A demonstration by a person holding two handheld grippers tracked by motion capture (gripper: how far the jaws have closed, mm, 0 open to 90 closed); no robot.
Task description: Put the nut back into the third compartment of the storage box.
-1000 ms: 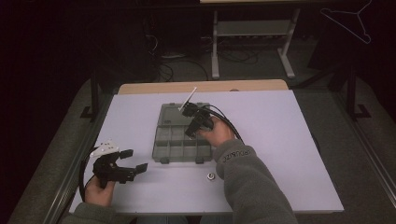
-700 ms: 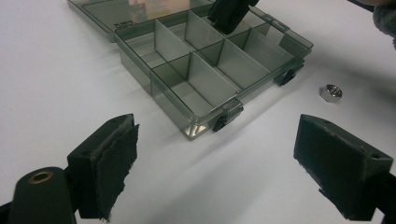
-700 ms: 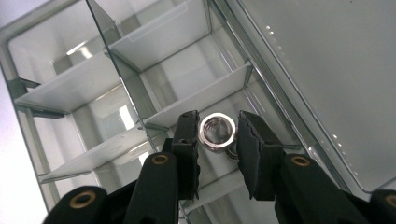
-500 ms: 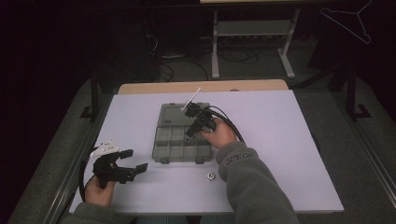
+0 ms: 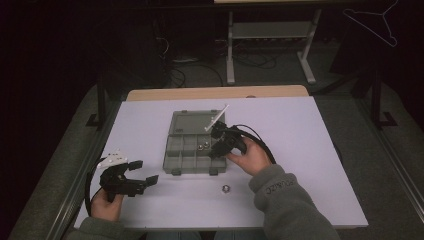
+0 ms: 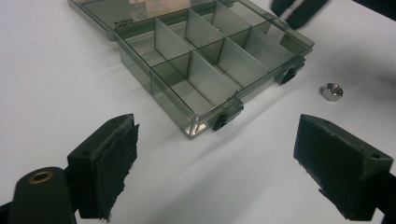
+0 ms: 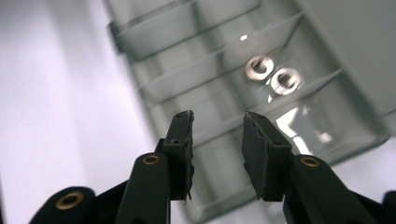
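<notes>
A grey clear-plastic compartment box [image 5: 186,157] lies mid-table with its lid open flat behind it. Two metal nuts [image 7: 275,74] sit together in one compartment, also in the high view as the nuts [image 5: 201,146]. My right gripper [image 7: 217,123] hovers over the box's right side [image 5: 216,145]; its jaws have just been opening and stand a little apart with nothing between them. A loose nut [image 5: 225,188] lies on the table in front of the box, the same nut [image 6: 331,91] beside the box [image 6: 210,70]. My left gripper [image 6: 215,163] rests wide open and empty at the table's front left [image 5: 144,172].
The white table [image 5: 310,150] has a wooden strip along its far edge. Beyond it stand a metal stand and cables on the dark floor. The right sleeve [image 5: 285,200] crosses the table's front centre.
The right gripper has drawn back from the box's far side toward the person, and its jaws have parted slightly. The left gripper has stayed still.
</notes>
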